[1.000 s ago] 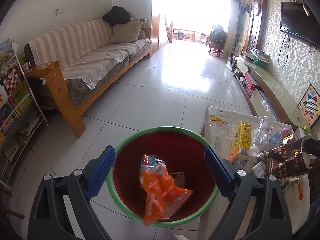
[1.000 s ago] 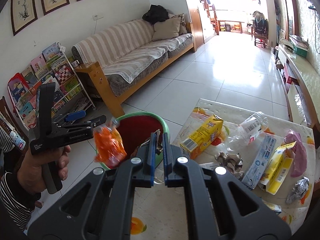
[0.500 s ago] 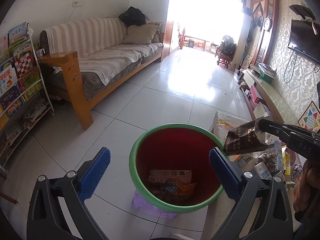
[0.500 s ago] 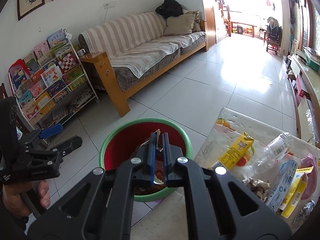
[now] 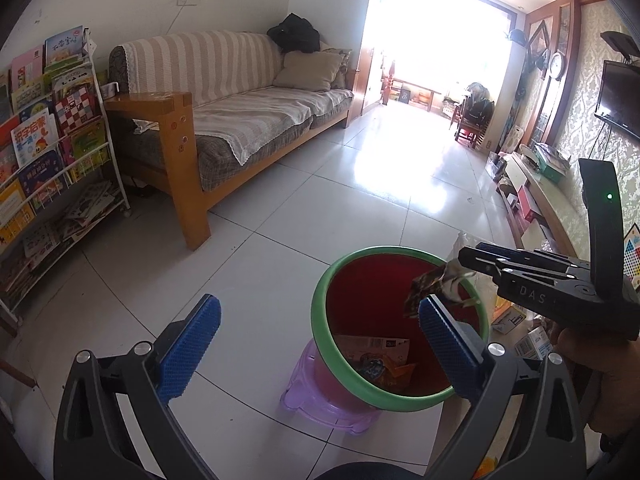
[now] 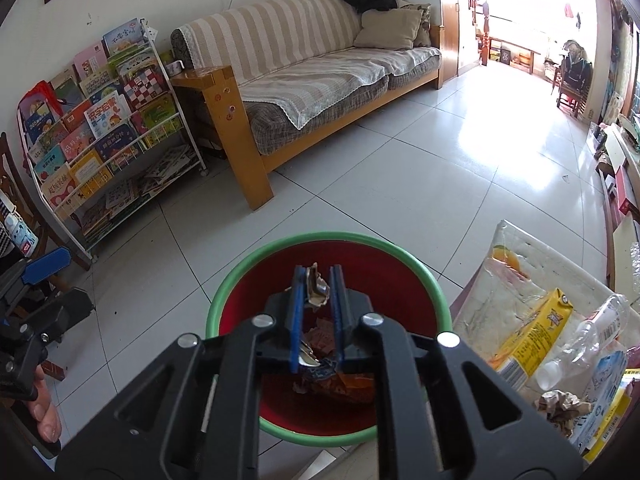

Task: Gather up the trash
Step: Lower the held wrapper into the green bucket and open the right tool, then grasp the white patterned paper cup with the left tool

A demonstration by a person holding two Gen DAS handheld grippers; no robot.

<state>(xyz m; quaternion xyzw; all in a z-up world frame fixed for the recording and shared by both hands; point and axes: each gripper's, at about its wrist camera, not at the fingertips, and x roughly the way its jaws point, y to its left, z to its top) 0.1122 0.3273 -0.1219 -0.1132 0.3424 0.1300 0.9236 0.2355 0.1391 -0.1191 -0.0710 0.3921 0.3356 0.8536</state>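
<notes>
Right gripper (image 6: 317,280) clenched on crumpled brown foil wrapper (image 6: 316,290) above green-rimmed red plastic bin (image 6: 332,240); left gripper (image 5: 320,332) released, empty.

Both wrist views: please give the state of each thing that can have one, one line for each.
left gripper: open, empty, fingers wide apart.
right gripper: shut on brown wrapper, over the bin.
brown wrapper: crumpled, pinched, not yet dropped.
bin: upright, open top, some trash at the bottom.
yellow carton: lying on the table.
clear bottle: lying on its side.
paper ball: crumpled, on the table.
</notes>
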